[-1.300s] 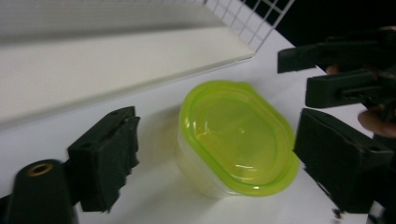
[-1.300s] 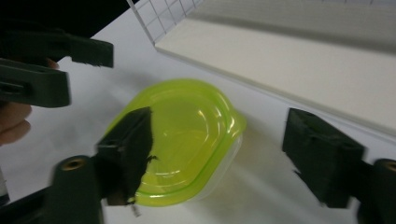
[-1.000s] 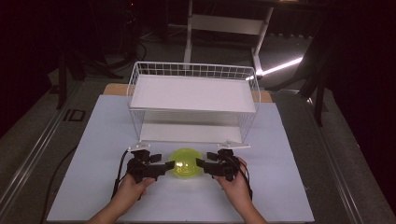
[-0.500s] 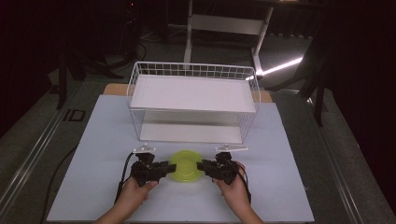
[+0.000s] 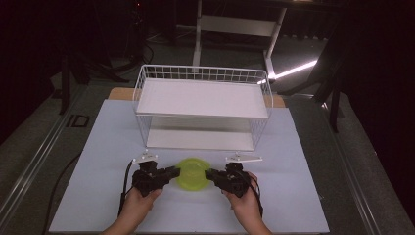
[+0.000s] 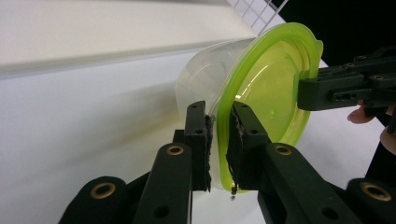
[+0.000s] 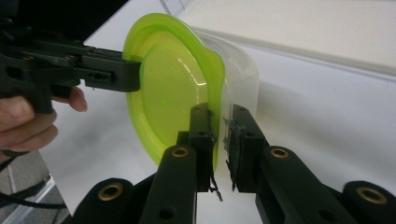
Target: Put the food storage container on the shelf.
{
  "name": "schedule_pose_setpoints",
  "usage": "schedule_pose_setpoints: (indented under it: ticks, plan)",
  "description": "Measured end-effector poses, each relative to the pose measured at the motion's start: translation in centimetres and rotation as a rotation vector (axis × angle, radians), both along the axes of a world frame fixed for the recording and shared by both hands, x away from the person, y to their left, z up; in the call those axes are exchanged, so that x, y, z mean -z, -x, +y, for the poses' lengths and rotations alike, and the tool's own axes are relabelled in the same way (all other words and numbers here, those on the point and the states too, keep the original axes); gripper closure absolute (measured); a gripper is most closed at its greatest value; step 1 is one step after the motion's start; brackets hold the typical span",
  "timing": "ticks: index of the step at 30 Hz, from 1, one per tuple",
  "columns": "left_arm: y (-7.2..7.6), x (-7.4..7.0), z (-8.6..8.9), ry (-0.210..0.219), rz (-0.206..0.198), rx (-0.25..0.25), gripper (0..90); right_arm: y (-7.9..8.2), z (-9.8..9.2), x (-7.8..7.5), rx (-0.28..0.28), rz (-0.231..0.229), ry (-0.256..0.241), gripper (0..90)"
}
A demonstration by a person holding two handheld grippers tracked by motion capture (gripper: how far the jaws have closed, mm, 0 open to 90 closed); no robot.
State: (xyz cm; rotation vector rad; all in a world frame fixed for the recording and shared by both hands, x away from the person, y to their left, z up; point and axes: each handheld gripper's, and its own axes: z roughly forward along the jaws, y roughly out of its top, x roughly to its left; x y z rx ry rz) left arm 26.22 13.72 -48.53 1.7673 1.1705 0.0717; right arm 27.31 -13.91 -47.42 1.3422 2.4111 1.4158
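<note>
- My left tongs [image 5: 172, 173] are clamped on the near rim of the tub [image 5: 192, 173]; in the left gripper view the 2 jaws pinch the green lid [image 6: 273, 88] edge and the clear wall together.
- My right tongs [image 5: 211, 175] grip the opposite rim the same way, jaws narrow on the lid edge, as the right gripper view shows.
- The tub sits between the 2 tongs at the front middle of the surface [image 5: 303, 196], lid up in the high view. I cannot tell whether its base touches the surface or hangs just above it.
- The rack [image 5: 202, 105] stands behind the tub, near but apart from it, with an open strip of surface between them.
- The rack has 2 white shelves; its wire rim rises around the top one.
- To either side of my hands the surface lies bare out to its left and right edges.
- The front edge lies just behind my wrists.
- The surface is pale grey-white and matte. Around it the room is dark, with a grey floor, a white frame [image 5: 240, 24] behind the rack and a bright streak [image 5: 293, 70] on the floor at the right.
</note>
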Motion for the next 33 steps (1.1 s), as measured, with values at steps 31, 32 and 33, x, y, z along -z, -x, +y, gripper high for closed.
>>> schedule_pose_setpoints:
  ticks: [31, 32, 33]
  plan:
    - [-6.6, -0.2, -1.5, -0.039, -0.131, -0.036, 80.0, -5.7, -0.1, 0.4, 0.149, -0.026, -0.026, 80.4]
    - [-6.7, -0.1, -1.6, -0.041, -0.138, -0.04, 80.0, -5.8, -0.1, 0.5, 0.155, -0.026, -0.023, 80.3]
    - [-6.7, -0.1, -1.6, -0.041, -0.138, -0.04, 79.9, -5.8, -0.1, 0.5, 0.155, -0.026, -0.023, 80.3]
